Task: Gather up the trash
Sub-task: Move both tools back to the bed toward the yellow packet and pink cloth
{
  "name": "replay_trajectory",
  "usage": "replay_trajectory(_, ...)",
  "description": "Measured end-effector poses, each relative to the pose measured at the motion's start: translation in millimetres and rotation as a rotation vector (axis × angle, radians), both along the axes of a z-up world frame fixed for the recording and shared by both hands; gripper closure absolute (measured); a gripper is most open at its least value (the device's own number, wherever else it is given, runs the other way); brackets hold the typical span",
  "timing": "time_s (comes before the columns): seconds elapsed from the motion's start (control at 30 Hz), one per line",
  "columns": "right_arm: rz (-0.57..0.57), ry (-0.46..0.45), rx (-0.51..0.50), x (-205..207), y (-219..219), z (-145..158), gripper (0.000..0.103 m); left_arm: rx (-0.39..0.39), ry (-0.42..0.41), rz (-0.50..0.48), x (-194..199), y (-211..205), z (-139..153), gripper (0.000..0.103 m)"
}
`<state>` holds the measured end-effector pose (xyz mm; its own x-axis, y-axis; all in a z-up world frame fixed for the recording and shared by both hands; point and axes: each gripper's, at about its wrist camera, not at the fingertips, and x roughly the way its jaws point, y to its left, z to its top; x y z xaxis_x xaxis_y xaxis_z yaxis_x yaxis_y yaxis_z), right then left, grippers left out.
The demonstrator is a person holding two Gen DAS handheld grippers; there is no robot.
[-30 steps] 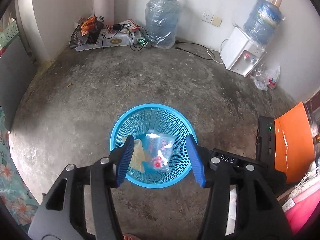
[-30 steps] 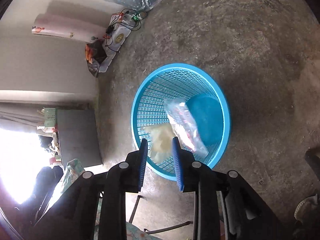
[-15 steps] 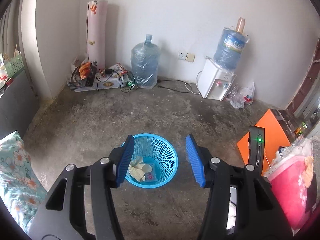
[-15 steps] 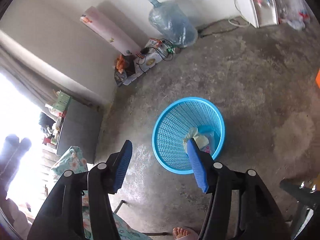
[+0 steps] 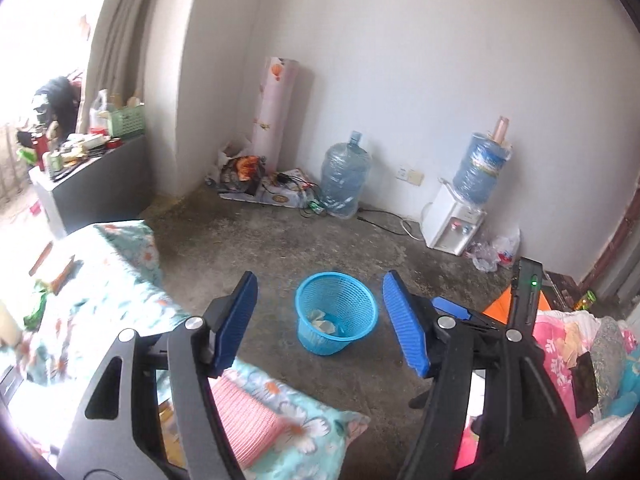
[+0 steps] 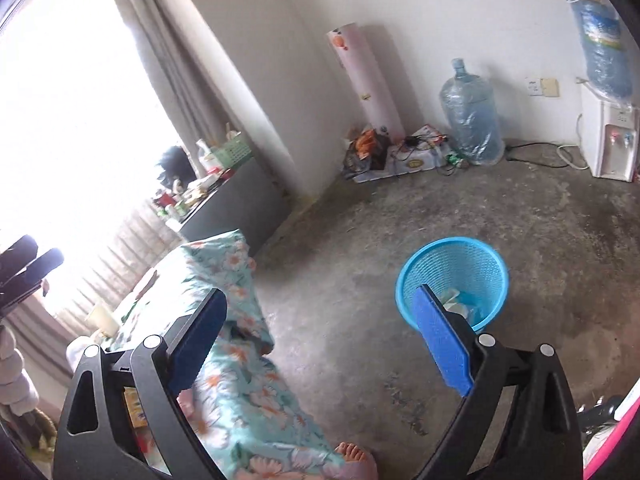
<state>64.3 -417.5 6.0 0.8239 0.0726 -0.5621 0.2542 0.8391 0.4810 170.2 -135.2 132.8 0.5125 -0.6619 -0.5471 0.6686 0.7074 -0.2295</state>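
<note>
The trash (image 5: 325, 322) lies at the bottom of the blue basket (image 5: 337, 312), and the mesh wall hides most of it. Only pale crumpled bits show, so it is hard to say what each piece is. In the right wrist view a blue gripper finger covers part of the basket (image 6: 454, 280) and the trash (image 6: 456, 304).

The basket stands upright on the grey floor (image 5: 256, 256), mouth up, out in the open part of the floor, well away from the walls. A bed with a flowery cover (image 6: 236, 364) is cut off at the picture's edge.

The left gripper (image 5: 320, 322) is partly open and has just been opening; nothing is between its jaws. The right gripper (image 6: 320, 340) is spread very wide, has just been opening too, and holds nothing.
</note>
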Motion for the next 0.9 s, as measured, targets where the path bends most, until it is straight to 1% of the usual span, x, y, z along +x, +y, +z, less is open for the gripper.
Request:
replay_trajectory(0.07,0.081,-0.004,0.018,4,20,4,0.012,-0.01,0.005,0.081,-11,36,1,0.041)
replay_trajectory(0.2,0.249,0.001,0.076,15,59,7,0.012,-0.065,0.035,0.216,-35,105,-3,0.039)
replay_trajectory(0.33,0.345,0.055,0.06,24,99,2,0.012,-0.093,0.038,0.3,-60,160,-10,0.035)
replay_trajectory(0.4,0.377,0.078,0.06,28,113,-2,0.012,-0.108,0.049,0.332,-71,180,-17,0.035)
replay_trajectory(0.47,0.405,0.095,0.084,31,124,-5,0.012,-0.118,0.055,0.34,-80,192,-25,0.035)
replay_trajectory(0.57,0.429,0.117,0.115,34,135,-12,0.012,-0.116,0.035,0.318,-96,195,-34,0.035)
replay_trajectory(0.63,0.438,0.136,0.137,39,140,-18,0.013,-0.116,0.022,0.279,-103,188,-43,0.035)
replay_trajectory(0.7,0.436,0.163,0.168,45,141,-27,0.017,-0.114,0.036,0.252,-106,175,-53,0.036)
replay_trajectory(0.77,0.43,0.185,0.208,52,140,-35,0.02,-0.103,0.05,0.227,-108,163,-66,0.043)
replay_trajectory(0.8,0.427,0.197,0.228,55,139,-39,0.022,-0.081,0.057,0.226,-106,155,-73,0.046)
replay_trajectory(0.87,0.421,0.218,0.27,60,137,-47,0.026,-0.015,0.064,0.23,-101,142,-88,0.055)
replay_trajectory(0.9,0.418,0.226,0.289,61,135,-51,0.028,0.022,0.068,0.235,-98,135,-94,0.057)
